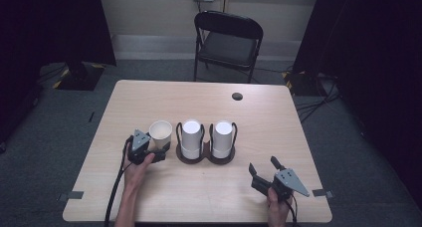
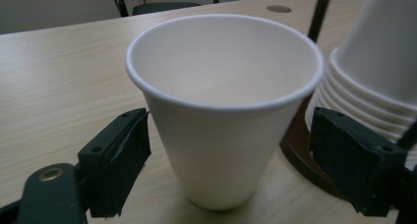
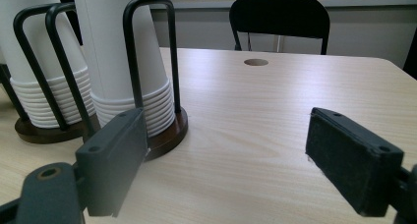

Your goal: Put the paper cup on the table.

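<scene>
High view: wooden table (image 1: 149, 197), two upside-down cup stacks (image 1: 191, 135) in a dark wire holder (image 1: 205, 157), single upright paper cup (image 1: 160, 132) standing just left of them. Left gripper (image 1: 160, 156) jaws spread either side of the cup, not pressing it. Right gripper (image 1: 263, 170) released, apart at near right.

Left tool (image 1: 158, 155): near surface's left edge, jaws wide apart, pads clear. Right tool (image 1: 263, 168): near front-right corner, jaws spread, nothing gripped.
</scene>
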The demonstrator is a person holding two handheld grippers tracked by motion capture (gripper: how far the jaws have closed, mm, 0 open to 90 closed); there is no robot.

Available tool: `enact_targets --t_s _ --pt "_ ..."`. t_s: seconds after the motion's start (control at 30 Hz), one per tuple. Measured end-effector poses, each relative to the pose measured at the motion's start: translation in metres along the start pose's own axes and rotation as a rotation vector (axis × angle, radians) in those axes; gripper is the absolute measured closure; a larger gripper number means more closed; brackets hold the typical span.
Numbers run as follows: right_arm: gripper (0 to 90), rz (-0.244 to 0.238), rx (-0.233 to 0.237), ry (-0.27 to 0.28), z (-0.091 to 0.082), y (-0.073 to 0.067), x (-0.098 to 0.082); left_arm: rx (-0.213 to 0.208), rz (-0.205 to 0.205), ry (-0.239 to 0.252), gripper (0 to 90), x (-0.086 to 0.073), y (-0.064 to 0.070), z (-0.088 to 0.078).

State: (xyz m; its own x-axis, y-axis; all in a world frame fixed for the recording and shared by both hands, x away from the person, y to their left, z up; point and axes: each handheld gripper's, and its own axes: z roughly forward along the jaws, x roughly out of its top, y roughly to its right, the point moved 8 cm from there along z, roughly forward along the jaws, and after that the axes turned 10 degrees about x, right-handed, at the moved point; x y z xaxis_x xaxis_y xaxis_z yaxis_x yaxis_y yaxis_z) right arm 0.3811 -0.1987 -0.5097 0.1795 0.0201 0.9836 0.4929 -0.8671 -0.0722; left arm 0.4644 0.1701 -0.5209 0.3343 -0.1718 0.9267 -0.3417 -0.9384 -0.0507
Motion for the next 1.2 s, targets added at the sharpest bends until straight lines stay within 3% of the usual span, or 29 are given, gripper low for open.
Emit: enact_targets --t_s 0.13,0.33,0.63,0.73,0.9,1.0,1.1,1.2 --pt "15.0 -0.003 0.005 -0.006 0.0 -0.001 0.0 -0.009 0.011 0.017 15.9 -0.001 0.002 -0.011" --pt "15.0 0.0 0.003 -0.005 0.0 0.0 0.0 -0.006 -0.026 0.031 15.9 -0.004 0.004 -0.025" --pt "15.0 0.001 0.002 -0.004 0.0 0.0 0.0 -0.041 -0.042 0.09 15.5 -0.001 0.018 -0.049" --pt "15.0 0.0 0.001 -0.004 0.0 0.0 0.0 -0.037 -0.041 0.088 15.5 -0.002 0.022 -0.052" --pt "15.0 0.0 0.001 -0.002 0.0 0.0 0.0 -0.047 -0.047 0.084 15.7 -0.005 0.036 -0.06" --pt "15.0 -0.001 0.0 0.0 0.0 0.0 0.0 -0.033 -0.032 0.09 15.8 -0.009 0.046 -0.066" --pt "15.0 0.0 0.0 -0.001 0.0 0.0 0.0 -0.059 -0.01 0.107 15.9 -0.014 0.066 -0.074" --pt "15.0 -0.004 0.001 -0.003 0.0 0.0 0.0 -0.07 -0.009 0.114 15.7 -0.015 0.074 -0.076"
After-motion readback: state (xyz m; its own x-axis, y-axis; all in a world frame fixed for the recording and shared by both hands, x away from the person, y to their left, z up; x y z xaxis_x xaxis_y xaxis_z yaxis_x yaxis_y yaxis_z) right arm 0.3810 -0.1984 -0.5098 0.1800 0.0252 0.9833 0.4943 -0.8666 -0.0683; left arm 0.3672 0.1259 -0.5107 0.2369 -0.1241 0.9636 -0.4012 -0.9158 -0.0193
